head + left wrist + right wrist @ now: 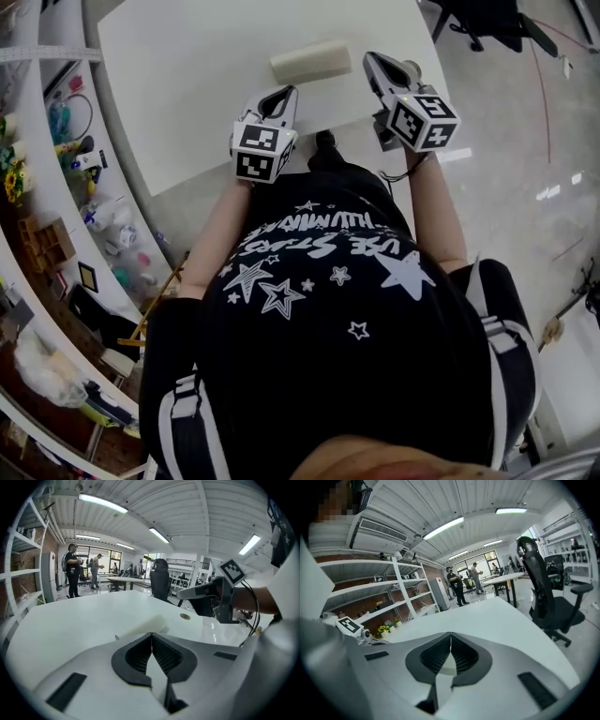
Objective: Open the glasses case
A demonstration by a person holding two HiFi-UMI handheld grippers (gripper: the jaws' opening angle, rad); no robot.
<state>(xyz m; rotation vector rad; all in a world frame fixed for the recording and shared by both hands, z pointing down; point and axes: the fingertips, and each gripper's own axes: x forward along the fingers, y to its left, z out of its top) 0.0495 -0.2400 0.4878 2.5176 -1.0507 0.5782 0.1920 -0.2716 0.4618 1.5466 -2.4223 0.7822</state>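
A closed cream glasses case [309, 62] lies near the front edge of the white table [187, 75]. My left gripper [281, 94] is just short of the case's near left end, with its jaws shut and empty. In the left gripper view the case [143, 626] sits right beyond the closed tips of the left gripper [151, 634]. My right gripper [373, 62] is next to the case's right end; whether it touches I cannot tell. Its tips meet in the right gripper view [451, 634] with nothing held. The right gripper [206, 595] also shows at the right of the left gripper view.
Shelves [66, 187] with small items run along the left of the table. A black office chair [548, 597] stands off the table's right side. Two people [72, 569] stand far back in the room. The person's torso [328, 300] is close to the table's front edge.
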